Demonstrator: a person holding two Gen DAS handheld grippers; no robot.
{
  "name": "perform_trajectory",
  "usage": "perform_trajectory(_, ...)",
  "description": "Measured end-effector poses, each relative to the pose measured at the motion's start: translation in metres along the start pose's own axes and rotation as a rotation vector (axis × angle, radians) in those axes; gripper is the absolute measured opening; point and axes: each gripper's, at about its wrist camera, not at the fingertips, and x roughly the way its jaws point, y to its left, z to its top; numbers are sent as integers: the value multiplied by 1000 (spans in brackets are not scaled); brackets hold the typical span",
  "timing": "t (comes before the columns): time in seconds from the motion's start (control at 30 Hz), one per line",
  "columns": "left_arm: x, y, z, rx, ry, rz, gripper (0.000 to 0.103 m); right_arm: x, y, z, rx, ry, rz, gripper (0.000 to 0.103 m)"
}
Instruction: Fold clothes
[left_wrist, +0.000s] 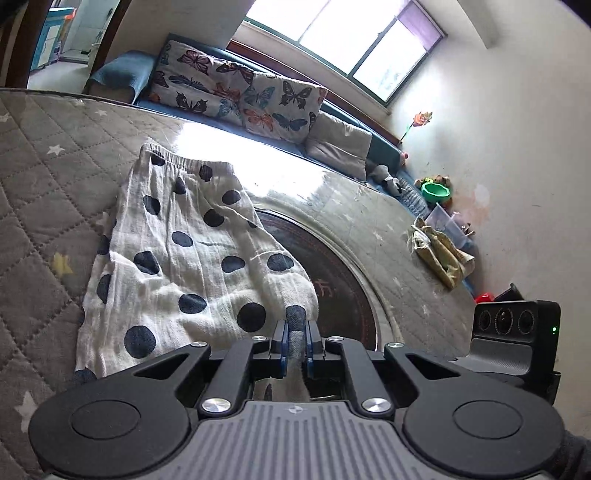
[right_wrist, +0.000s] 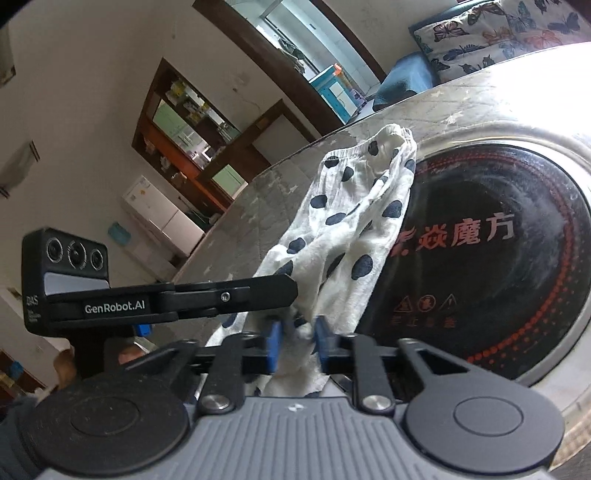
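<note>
White trousers with dark blue dots (left_wrist: 192, 258) lie on a round table with a grey quilted star cover (left_wrist: 44, 192), elastic waistband at the far end. My left gripper (left_wrist: 295, 332) is shut on the near hem of one leg. In the right wrist view the same trousers (right_wrist: 347, 229) stretch away toward the far table edge. My right gripper (right_wrist: 297, 332) is shut on their near hem, lifted a little off the table. The left gripper's body (right_wrist: 110, 291) shows just left of it.
A black round induction hob (right_wrist: 491, 251) with red characters sits in the table's middle, under a glass top. A yellowish folded cloth (left_wrist: 439, 251) lies at the far right table edge. A sofa with butterfly cushions (left_wrist: 240, 92) stands behind the table.
</note>
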Motion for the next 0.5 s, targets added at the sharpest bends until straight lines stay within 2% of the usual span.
perform_trajectory(0.03,0,0,0,1,4,6,12,-1,1,0,0,-4,-4,10)
perform_trajectory(0.07,-1,-1,0,7,7,7,17,-3,2,1,-8,-9,-12,7)
perform_trajectory(0.1,-3,-2,0,15,5,14,26,-7,4,1,-19,-13,-24,6)
perform_trajectory(0.2,-12,-5,-2,47,-9,32,43,-19,11,1,-67,-7,-103,5)
perform_trajectory(0.3,-22,-7,-6,85,-23,48,45,-30,15,1,-118,11,-193,5)
perform_trajectory(0.4,-24,-7,-14,150,0,127,45,-41,20,1,-168,29,-283,6)
perform_trajectory(0.5,-21,-5,-23,184,51,183,45,-51,25,0,-218,47,-373,15)
